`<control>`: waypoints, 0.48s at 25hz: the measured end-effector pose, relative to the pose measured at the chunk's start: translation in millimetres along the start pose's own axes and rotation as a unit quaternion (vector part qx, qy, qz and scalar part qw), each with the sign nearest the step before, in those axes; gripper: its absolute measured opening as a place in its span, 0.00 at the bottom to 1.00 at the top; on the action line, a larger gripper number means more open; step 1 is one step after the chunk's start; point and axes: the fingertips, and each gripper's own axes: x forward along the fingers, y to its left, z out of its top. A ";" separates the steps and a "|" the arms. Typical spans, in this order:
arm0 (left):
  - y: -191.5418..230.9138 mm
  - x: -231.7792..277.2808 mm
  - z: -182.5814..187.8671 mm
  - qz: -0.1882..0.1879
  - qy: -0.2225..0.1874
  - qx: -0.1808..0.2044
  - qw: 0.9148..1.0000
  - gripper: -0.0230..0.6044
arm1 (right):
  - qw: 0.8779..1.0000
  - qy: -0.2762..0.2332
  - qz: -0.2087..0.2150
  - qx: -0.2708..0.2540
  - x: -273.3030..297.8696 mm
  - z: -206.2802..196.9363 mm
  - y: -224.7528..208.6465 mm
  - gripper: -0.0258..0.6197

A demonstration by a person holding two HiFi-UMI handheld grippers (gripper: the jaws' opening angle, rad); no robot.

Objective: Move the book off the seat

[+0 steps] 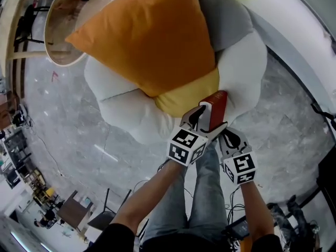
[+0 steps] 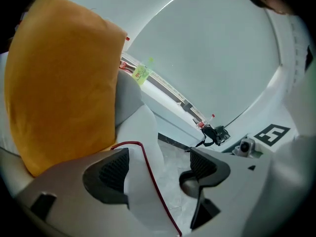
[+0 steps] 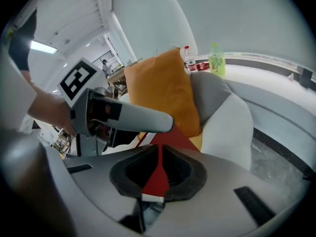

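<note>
Grey marble floor (image 1: 79, 119) under a white puffy seat (image 1: 247, 67); an orange cushion (image 1: 147, 35) leans over a yellow cushion (image 1: 184, 96), with a grey cushion (image 1: 226, 14) behind. In the head view your two grippers meet at the seat's near edge, above your legs. The red book (image 1: 216, 109) stands on end there, just in front of the yellow cushion; the grippers hide whether its lower end touches the seat. The right gripper view gives what the head view cannot: your right gripper (image 3: 157, 174) is clamped on the book's thin red cover, jaws closed tight on it. The left gripper view shows your left gripper (image 2: 158, 169) spread wide. The book's white page edge with its red rim sits between the jaws, close to the one at that view's left, with a clear gap to the other. Only the right gripper view shows the left gripper's body crossing above the book, and a green bottle (image 3: 216, 59) on the white ledge (image 3: 266, 68) behind the seat.
</note>
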 end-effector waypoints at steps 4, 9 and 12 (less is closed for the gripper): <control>-5.6 4.2 0.1 -0.011 0.008 0.007 1.000 0.66 | 0.999 0.031 0.022 0.022 22.9 -11.6 10.8 0.38; 0.2 2.0 -1.9 -0.004 0.011 -0.014 1.000 0.65 | 0.998 0.063 0.001 -0.004 36.3 -17.6 12.7 0.34; 24.2 -13.4 -3.9 0.039 0.009 -0.026 0.999 0.67 | 0.998 0.067 0.012 0.008 38.7 -18.3 12.5 0.35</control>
